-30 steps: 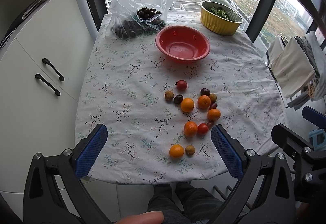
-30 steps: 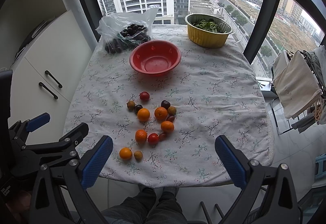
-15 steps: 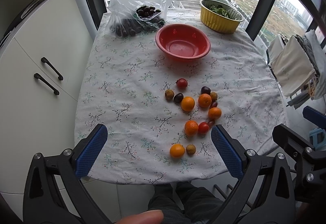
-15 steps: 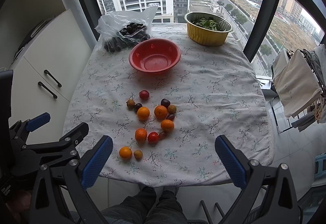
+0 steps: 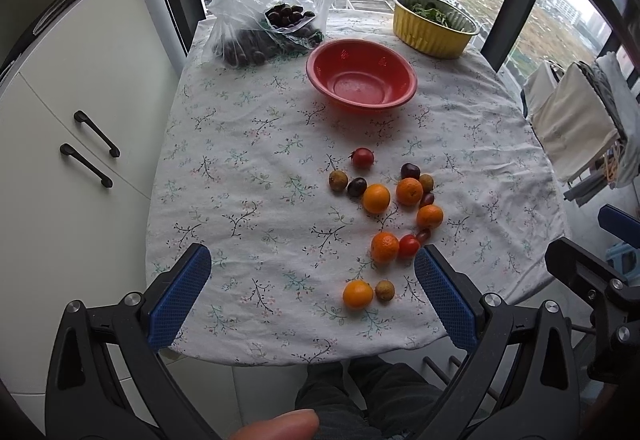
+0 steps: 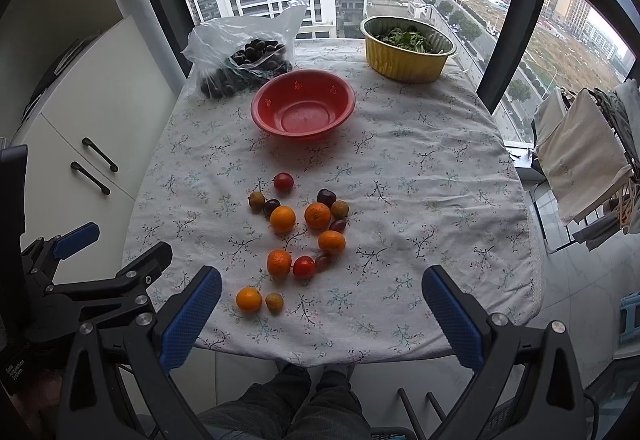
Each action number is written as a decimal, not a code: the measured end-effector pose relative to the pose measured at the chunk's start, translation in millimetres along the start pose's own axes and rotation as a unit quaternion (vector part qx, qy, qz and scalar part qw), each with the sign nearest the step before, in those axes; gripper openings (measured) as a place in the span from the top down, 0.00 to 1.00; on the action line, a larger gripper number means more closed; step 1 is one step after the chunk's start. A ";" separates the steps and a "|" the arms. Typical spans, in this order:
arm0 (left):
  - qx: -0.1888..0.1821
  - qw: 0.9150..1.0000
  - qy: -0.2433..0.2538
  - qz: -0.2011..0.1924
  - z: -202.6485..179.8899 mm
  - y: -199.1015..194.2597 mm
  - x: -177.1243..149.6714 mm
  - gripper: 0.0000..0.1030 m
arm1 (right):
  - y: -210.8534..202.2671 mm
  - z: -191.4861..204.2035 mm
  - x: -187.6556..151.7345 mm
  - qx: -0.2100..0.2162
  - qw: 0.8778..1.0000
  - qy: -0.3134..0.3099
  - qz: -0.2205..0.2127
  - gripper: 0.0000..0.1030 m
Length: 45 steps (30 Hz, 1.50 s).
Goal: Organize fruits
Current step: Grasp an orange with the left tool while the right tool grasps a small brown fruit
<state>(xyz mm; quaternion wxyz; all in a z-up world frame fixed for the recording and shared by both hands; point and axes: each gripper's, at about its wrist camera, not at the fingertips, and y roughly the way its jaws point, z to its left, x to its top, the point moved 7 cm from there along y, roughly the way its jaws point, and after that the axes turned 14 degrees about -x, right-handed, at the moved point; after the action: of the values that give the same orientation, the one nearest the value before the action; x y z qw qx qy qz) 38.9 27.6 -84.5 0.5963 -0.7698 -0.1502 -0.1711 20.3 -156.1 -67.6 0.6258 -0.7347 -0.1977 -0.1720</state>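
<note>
Fruits, little oranges, cherry tomatoes and dark plum-ish things, are all scattered loose on the near half of the surface. The red bowl behind them is empty, so basically nothing's sorted yet. Both sets of tongs, left and right, hang spread wide, gripping nothing. No readable labels anywhere that I can spot.

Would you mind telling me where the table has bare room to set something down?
Free: the left strip between the bag and the near edge, and the right side below the foil pan. Crowded: the loose fruit near the middle, in front of the red bowl.
</note>
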 end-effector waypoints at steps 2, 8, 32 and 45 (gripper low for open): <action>-0.018 1.000 -0.003 -0.002 9.7 2.8 -1.3 0.00 | 3.0 0.1 0.5 -0.003 1.000 0.003 0.004 0.01; -0.069 0.997 0.014 0.000 38.7 18.8 -16.3 0.00 | 20.1 -1.9 -4.3 0.007 1.000 0.017 0.016 0.01; -0.169 0.944 0.258 0.116 24.4 159.6 -89.6 0.13 | 125.5 62.8 -81.6 0.153 0.981 -0.094 0.076 0.37; -0.186 0.919 0.313 0.149 -6.2 192.6 -99.8 0.31 | 146.7 66.1 -71.0 0.155 0.976 -0.133 0.081 0.46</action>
<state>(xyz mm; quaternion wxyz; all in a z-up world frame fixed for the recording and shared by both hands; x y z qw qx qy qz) 32.8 -28.1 -294.2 0.4772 -0.7877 0.1953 -0.3371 33.6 -116.5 -238.4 0.7122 -0.6584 -0.2434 0.0108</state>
